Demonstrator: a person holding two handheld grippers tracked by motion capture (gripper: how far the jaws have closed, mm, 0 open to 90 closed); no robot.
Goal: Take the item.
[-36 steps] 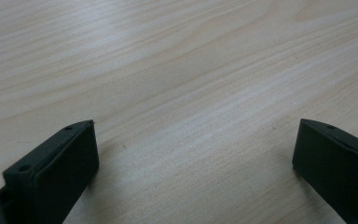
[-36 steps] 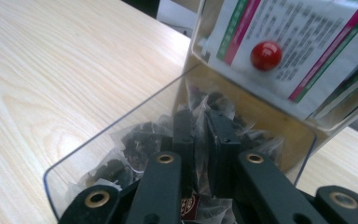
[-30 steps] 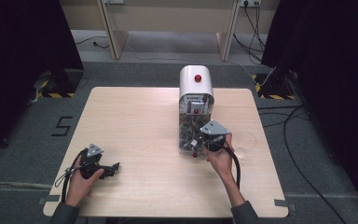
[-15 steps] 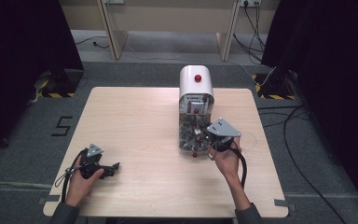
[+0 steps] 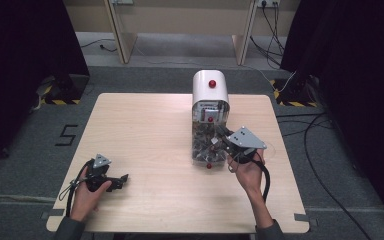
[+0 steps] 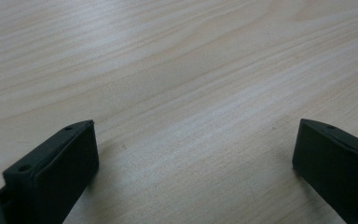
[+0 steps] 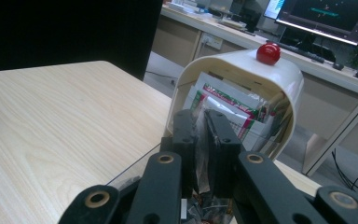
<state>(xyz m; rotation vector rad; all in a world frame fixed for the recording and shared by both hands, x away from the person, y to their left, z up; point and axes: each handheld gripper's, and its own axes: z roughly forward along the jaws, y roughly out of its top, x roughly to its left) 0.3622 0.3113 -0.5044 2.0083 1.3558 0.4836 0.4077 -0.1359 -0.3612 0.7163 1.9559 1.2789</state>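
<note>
White bin, red knob, stuffed with packets. Right tongs clamped on clear wrapper. Left tongs wide open over table.

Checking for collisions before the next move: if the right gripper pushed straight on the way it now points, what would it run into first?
The right gripper, shut on a clear packet, points at the open front of the cream container. It would likely first meet the packets stacked inside, though depth is hard to judge.

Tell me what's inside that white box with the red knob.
The white box holds packets with red and green print, stacked against its back. The right gripper is shut on a clear wrapper. Deeper contents are hidden.
</note>
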